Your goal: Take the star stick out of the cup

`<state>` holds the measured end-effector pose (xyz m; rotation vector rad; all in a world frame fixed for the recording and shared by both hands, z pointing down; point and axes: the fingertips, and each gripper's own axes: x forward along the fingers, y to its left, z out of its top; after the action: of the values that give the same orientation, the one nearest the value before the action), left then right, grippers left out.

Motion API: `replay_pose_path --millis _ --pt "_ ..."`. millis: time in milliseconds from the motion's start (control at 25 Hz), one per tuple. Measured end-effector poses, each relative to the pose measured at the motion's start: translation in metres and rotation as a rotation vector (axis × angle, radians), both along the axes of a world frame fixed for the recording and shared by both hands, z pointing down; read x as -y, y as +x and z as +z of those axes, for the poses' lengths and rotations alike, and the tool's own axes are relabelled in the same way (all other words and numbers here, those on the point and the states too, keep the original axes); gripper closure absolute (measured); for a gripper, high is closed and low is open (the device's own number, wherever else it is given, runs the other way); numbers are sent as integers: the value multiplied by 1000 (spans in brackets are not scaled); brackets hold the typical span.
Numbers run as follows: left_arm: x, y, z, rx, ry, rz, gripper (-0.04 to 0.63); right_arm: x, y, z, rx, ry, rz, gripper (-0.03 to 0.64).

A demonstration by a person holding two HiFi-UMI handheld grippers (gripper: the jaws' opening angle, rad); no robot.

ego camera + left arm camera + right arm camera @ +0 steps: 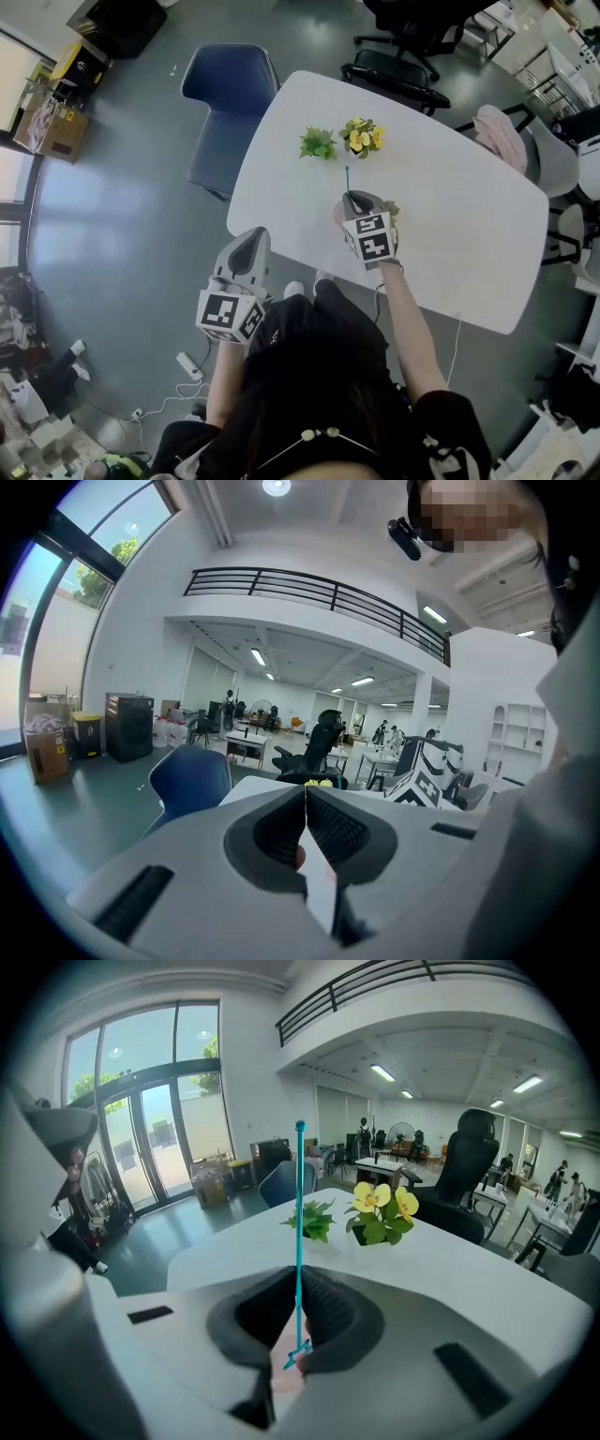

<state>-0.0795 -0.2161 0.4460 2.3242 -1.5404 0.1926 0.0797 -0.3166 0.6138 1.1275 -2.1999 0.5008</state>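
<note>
- Dark-haired person (319,394) in black fills the bottom of the head view; the left gripper (306,797) hangs at lower left, off the rounded white table (469,234), its jaws pressed together with nothing between them
- Right gripper (300,1283), at frame centre over the table, has its jaws closed narrowly on the thin teal plastic star stick (300,1204): the shaft runs up out of the jaws to a small ball tip, and the little star end shows low in the gap between them
- Under the jaws shows a pale pink patch, probably the cup (338,216); whether the star end has cleared its rim I cannot tell
- Stick looks very light, thin and smooth, so I judge it likely to flex or swivel in the grip; a hold on the bare shaft just above the star seems best, with the lift running straight along its length
- Small green leafy plant (318,143) and yellow-flowered pot (363,137) stand toward the upper middle, apart from the stick
- No brand or legible writing anywhere; only black-and-white square markers on each gripper's cube (371,236)
</note>
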Motion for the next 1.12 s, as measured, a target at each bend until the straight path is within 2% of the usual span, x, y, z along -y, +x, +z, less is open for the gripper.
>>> replay_pose_path --millis 280,520,840,1120 --pt "0 5 3 -10 -7 2 588 -12 12 -75 184 177 57 595" --pt "7 13 -3 -21 12 61 588 -28 26 -140 301 315 138 595" --pt "28 28 -19 -30 63 147 588 -58 39 -225 369 493 193 595" --pt "40 36 -26 -50 87 173 588 -70 40 -262 395 549 205 595"
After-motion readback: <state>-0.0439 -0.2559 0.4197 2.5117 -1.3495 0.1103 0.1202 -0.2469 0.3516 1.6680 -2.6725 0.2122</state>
